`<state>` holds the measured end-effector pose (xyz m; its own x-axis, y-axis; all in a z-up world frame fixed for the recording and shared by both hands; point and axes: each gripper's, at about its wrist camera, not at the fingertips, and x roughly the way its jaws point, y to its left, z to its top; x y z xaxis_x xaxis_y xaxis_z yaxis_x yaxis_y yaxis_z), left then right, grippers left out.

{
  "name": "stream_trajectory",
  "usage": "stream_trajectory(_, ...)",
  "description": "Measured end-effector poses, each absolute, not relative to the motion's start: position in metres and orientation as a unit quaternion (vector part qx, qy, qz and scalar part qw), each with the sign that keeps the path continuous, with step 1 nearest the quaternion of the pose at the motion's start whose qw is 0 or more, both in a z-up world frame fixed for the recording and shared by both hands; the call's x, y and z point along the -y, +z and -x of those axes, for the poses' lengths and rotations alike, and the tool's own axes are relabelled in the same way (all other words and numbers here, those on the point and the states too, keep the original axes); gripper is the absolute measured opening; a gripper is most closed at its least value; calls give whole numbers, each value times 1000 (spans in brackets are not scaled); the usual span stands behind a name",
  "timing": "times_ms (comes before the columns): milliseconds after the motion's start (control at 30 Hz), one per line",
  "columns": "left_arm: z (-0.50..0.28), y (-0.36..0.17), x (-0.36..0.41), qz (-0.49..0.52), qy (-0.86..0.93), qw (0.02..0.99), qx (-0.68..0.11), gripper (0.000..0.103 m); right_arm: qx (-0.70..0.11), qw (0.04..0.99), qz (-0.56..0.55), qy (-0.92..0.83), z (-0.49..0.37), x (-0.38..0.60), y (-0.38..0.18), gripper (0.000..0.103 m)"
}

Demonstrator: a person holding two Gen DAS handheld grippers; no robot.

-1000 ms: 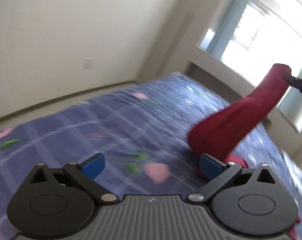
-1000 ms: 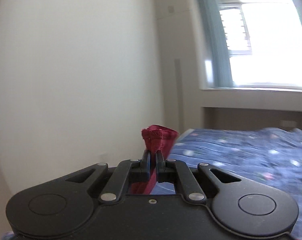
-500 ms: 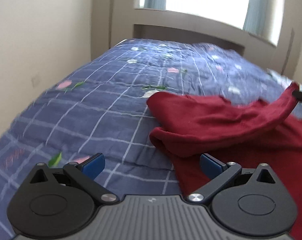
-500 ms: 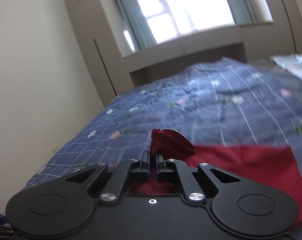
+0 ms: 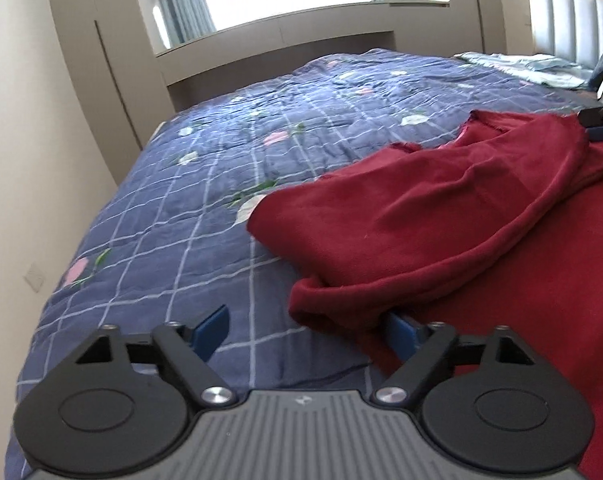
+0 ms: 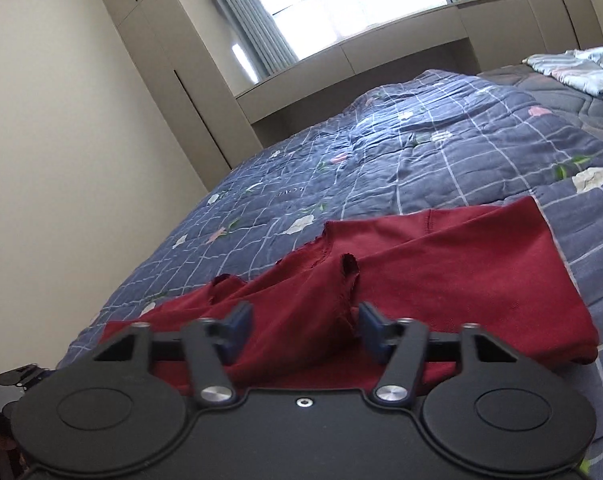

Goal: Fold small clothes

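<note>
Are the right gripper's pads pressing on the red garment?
Apart. In the right wrist view the right gripper is opening, and the red garment lies between its pads with gaps on both sides.

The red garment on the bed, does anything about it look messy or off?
Yes. The red garment lies bunched rather than flat on the blue quilt: a rolled fold runs across it, and in the right wrist view its near edge looks frayed and stands up in loose ridges. Nothing looks spilled or broken.

I see a dark red garment (image 5: 441,220) lying on the bed's blue checked quilt (image 5: 189,216), loosely doubled over itself, its frayed edge rumpled.
</note>
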<state>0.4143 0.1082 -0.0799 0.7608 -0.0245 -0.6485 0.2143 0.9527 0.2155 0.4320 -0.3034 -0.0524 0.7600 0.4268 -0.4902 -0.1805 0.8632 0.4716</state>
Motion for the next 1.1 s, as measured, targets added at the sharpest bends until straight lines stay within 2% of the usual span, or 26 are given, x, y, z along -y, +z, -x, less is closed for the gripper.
stream_trajectory(33,-416,-79,-109,-138,-71,927,-340,78,-310,913,-206,167,-435,303,-53,67)
stream_trajectory(100,-417,-79,-109,-141,-87,925,-342,63,-323,908,-205,170,-441,298,-56,66)
stream_trajectory(133,-418,-79,-107,-145,-98,923,-342,58,-328,908,-198,167,-445,295,-56,59)
stream_trajectory(167,-419,-79,-105,-149,-110,921,-344,46,-331,909,-190,166,-447,292,-56,52)
stream_trajectory(233,-419,-80,-101,-166,-116,916,-345,38,-329,913,-179,160,-451,287,-54,26)
stream_trajectory(300,-418,-77,-98,-175,-117,917,-339,23,-317,918,-178,158,-451,286,-49,19)
stream_trajectory(433,-409,-62,-101,-147,-80,937,-307,19,-286,932,-161,155,-441,284,-36,16)
stream_trajectory(500,-405,-58,-109,-96,-48,947,-303,18,-290,930,-166,154,-437,284,-37,16)
stream_trajectory(633,-407,-71,-133,54,-29,928,-368,18,-321,920,-171,144,-435,285,-54,16)
stream_trajectory(733,-403,-79,-143,92,-41,916,-389,18,-331,914,-189,139,-431,291,-66,17)
stream_trajectory(767,-400,-79,-145,95,-46,914,-393,23,-329,914,-193,141,-429,293,-68,18)
stream_trajectory(833,-395,-79,-151,101,-51,912,-395,52,-322,915,-195,147,-426,295,-70,20)
stream_trajectory(867,-391,-76,-156,108,-52,913,-389,79,-319,915,-196,149,-425,296,-71,21)
stream_trajectory(900,-388,-74,-157,113,-50,916,-381,94,-316,915,-198,152,-425,296,-71,24)
stream_trajectory(1100,-418,-58,-173,158,-41,920,-358,98,-304,919,-191,165,-426,295,-68,42)
